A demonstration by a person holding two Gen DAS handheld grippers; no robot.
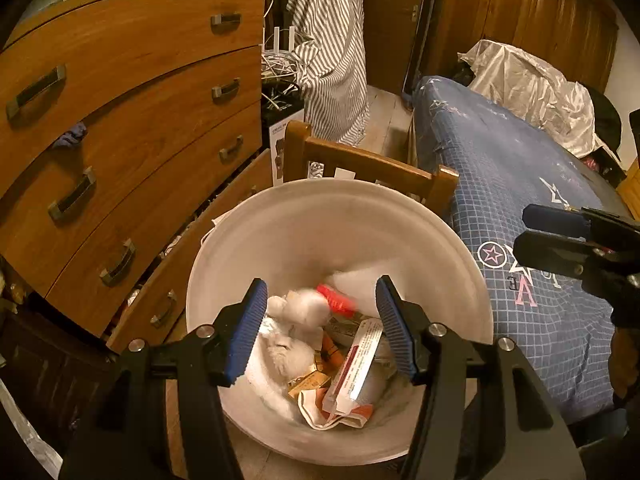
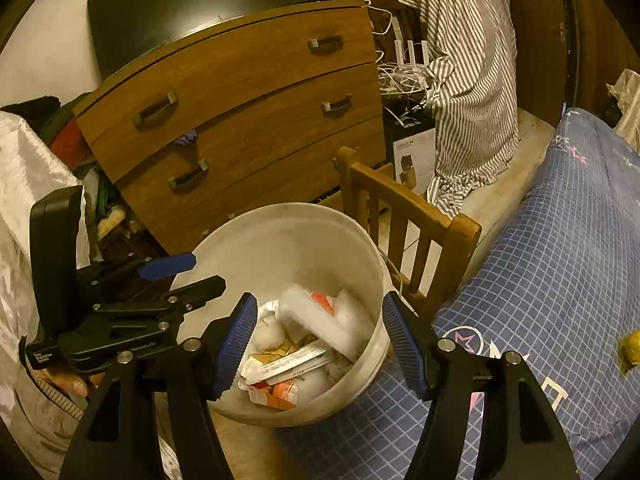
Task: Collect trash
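A: Where is the trash sitting?

B: It is lying in the white bucket [image 1: 280,240], a heap of wrappers [image 1: 352,364] and tissue wads [image 1: 300,312], with blurred white and red pieces [image 2: 320,316] on top.

A: And the tongs?

B: The left tongs [image 1: 322,328] are standing apart over the bucket, nothing pressed between the blue pads. The right tongs [image 2: 316,344] are also standing apart above the heap, holding nothing.

A: What is crowding around?

B: A wooden chair [image 2: 404,208] is standing right behind the bucket, a chest of drawers [image 1: 132,120] is rising to the left, and the bed [image 1: 520,200] with its blue checked cover is lying just beside on the right. A striped cloth [image 2: 464,80] is hanging farther back.
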